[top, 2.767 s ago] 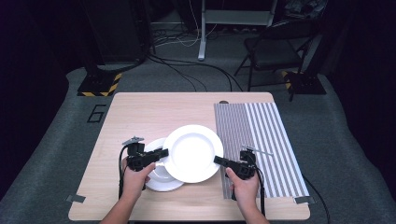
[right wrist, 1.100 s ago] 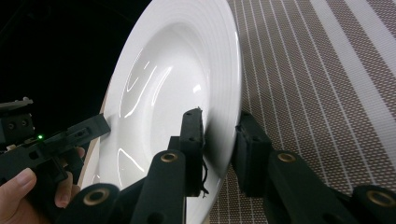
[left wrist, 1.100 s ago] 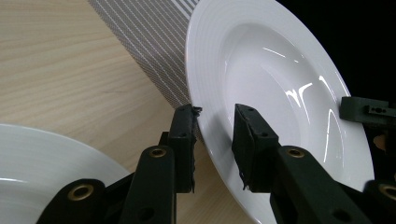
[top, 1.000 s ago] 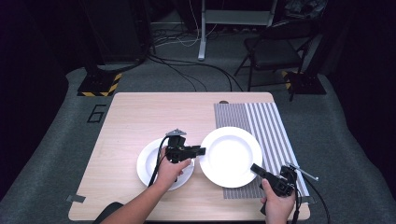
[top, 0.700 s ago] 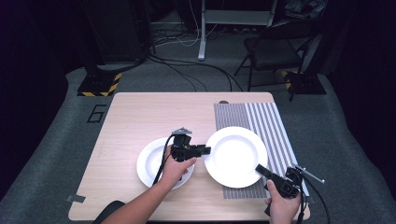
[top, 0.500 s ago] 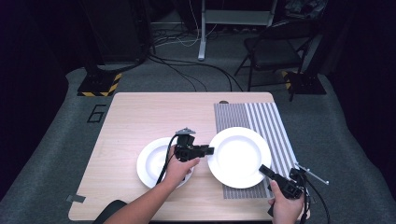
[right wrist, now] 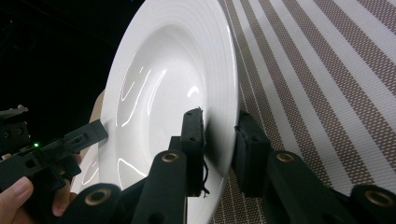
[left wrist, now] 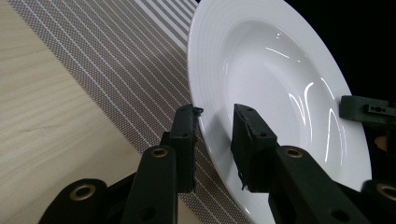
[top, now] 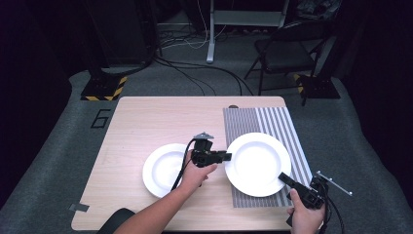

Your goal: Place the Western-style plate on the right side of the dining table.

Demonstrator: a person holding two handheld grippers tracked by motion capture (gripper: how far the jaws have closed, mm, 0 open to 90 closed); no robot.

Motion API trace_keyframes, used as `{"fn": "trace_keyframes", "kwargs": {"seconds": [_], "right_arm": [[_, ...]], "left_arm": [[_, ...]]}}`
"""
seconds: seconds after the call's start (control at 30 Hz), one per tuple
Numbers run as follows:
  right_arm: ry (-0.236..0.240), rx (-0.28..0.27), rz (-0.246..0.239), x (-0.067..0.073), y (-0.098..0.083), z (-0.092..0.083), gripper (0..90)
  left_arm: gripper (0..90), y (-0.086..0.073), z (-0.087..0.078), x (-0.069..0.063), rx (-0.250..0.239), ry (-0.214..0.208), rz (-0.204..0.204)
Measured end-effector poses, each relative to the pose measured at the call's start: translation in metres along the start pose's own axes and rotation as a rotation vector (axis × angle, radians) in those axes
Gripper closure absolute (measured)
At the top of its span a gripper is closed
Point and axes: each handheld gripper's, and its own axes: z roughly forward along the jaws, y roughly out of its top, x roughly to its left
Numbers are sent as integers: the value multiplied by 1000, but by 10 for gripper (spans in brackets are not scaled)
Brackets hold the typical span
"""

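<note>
On the left of the table [top: 126,122] the small plate [top: 163,169] lies flat on the wood. At the start the big plate [top: 257,163] was above it and covered a part of it; now the small plate is fully free and it has not moved. My left hand [top: 197,173] has crossed over it to the right, and my forearm now goes over its lower right edge.

My left gripper [top: 225,157] was at the left rim of the big plate near the table middle; now it is close to the left edge of the striped mat [top: 287,126]. Its jaws are only a little apart, and they are clamped on the left rim of the big plate: in the left gripper view the rim passes between the two pads, one pad under it and one on the upper face.

The big plate has travelled to the right and is now over the mat, with only its left rim out over the wood. I cannot tell if it touches the mat.

My right gripper [top: 285,178] has also gone to the right and lower, near the front right corner of the table. Its jaws are narrow too and clamped on the lower right rim of the big plate.
</note>
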Motion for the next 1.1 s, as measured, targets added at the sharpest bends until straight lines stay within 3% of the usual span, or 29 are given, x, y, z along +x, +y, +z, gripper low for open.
{"fn": "trace_keyframes", "kwargs": {"seconds": [0.53,1.1], "right_arm": [[-26,-9,-18,-6,6,2,757],[-4,-14,-15,1,28,8,755]], "left_arm": [[712,5,17,4,13,4,-11],[714,38,22,3,-2,25,13]]}}
